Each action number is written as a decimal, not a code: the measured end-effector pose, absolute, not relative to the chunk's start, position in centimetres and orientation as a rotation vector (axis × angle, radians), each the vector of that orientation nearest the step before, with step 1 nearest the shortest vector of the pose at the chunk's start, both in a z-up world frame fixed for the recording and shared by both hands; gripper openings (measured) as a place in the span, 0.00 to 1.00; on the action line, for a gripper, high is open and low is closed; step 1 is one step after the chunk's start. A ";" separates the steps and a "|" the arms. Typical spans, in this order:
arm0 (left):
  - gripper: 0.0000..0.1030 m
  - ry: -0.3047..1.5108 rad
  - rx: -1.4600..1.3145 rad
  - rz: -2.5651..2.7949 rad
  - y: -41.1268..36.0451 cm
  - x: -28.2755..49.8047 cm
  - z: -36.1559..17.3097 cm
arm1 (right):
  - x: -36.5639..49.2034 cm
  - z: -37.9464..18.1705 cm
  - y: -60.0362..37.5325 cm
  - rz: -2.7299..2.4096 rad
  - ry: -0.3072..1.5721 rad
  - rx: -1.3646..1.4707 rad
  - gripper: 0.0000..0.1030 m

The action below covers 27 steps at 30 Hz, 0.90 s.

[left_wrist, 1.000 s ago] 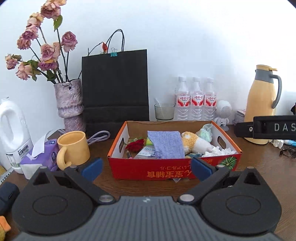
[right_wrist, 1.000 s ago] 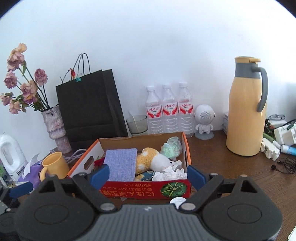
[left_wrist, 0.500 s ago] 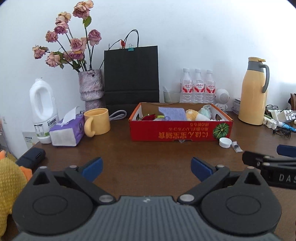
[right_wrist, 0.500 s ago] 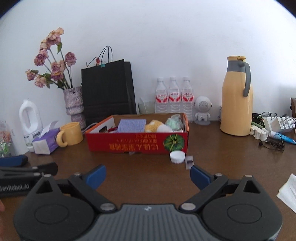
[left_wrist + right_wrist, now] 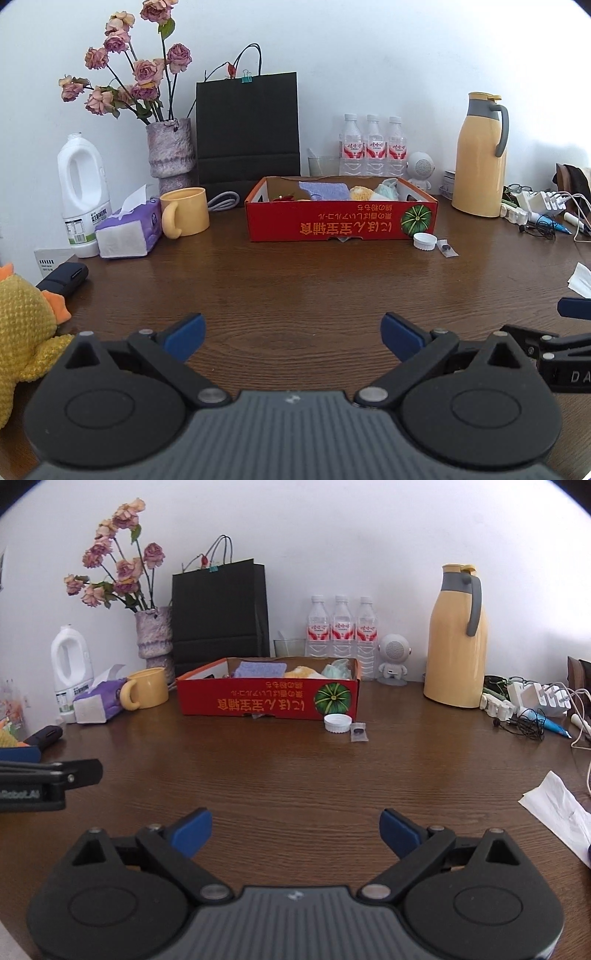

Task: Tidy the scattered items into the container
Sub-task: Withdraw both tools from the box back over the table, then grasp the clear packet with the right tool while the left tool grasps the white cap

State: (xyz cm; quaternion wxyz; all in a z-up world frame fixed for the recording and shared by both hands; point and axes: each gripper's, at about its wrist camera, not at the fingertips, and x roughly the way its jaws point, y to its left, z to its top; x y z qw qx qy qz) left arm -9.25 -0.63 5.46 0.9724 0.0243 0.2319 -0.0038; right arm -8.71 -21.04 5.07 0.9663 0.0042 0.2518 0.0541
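Note:
A red cardboard box stands at the back of the brown table and holds a blue cloth, a plush toy and crumpled paper. Just in front of its right corner lie a white bottle cap and a small clear packet. My left gripper hovers open over the near table, nothing between its fingers. My right gripper is open and empty too, beside the left one. A yellow plush duck lies at the near left.
Along the wall stand a white jug, tissue pack, yellow mug, flower vase, black paper bag, three water bottles and a yellow thermos. Cables and chargers clutter the right; white paper lies near right.
Both grippers have pulled back from the box toward the near table edge and lowered. The box now looks far away; the cap, packet and duck have come into view.

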 end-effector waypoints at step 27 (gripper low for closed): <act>1.00 0.562 0.102 -0.244 -6.1 9.0 4.4 | 17.7 2.1 -25.3 0.091 0.682 0.003 0.17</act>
